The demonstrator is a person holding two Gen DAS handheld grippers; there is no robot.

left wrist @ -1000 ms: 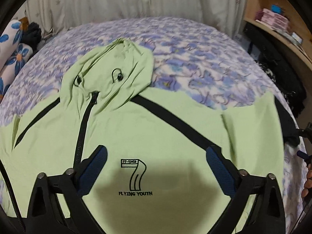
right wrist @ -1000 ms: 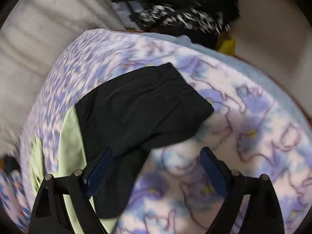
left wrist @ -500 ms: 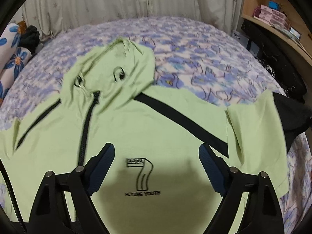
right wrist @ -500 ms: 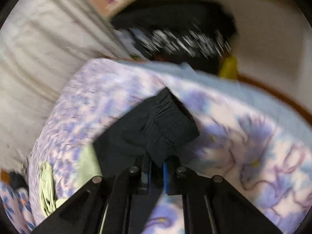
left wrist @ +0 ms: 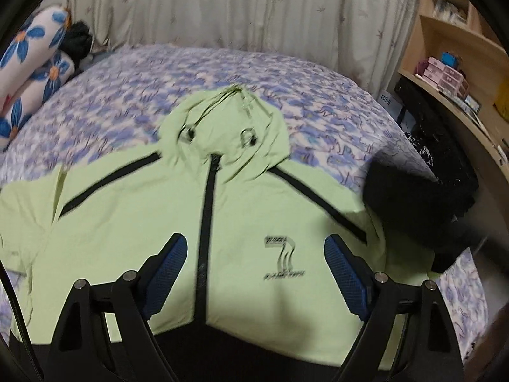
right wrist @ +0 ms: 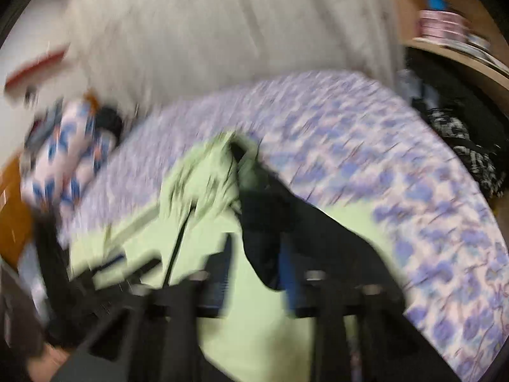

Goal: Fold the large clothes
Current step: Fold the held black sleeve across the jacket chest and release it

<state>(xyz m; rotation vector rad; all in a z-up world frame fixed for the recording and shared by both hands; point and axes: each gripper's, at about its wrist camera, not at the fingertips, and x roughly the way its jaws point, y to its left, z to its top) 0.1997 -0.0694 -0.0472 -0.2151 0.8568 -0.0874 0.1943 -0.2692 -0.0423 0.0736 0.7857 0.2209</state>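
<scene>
A light green hooded jacket (left wrist: 127, 210) with a black zip and black shoulder stripes lies face up on the flowered bedspread (left wrist: 318, 105). My left gripper (left wrist: 254, 261) hangs open over its chest, the zip between the fingers and nothing touching the pads. The jacket's black sleeve end (left wrist: 413, 200) is lifted over its right shoulder, blurred. In the blurred right wrist view that black sleeve end (right wrist: 264, 248) hangs between the fingers of my right gripper (right wrist: 256, 270). Its jaws are opening, and green cloth shows between the left pad and the sleeve.
Flower-print pillows (left wrist: 31, 73) lie at the bed's far left, and a pale curtain (left wrist: 238, 9) hangs behind. On the right a wooden shelf (left wrist: 445, 70) holds small boxes, with dark clothes (left wrist: 445, 146) heaped below it by the bed's edge.
My right gripper shut on the black sleeve end, rolled and swung it in over the jacket's body, and its jaws have parted again. The left gripper shifted left and drew back, still open.
</scene>
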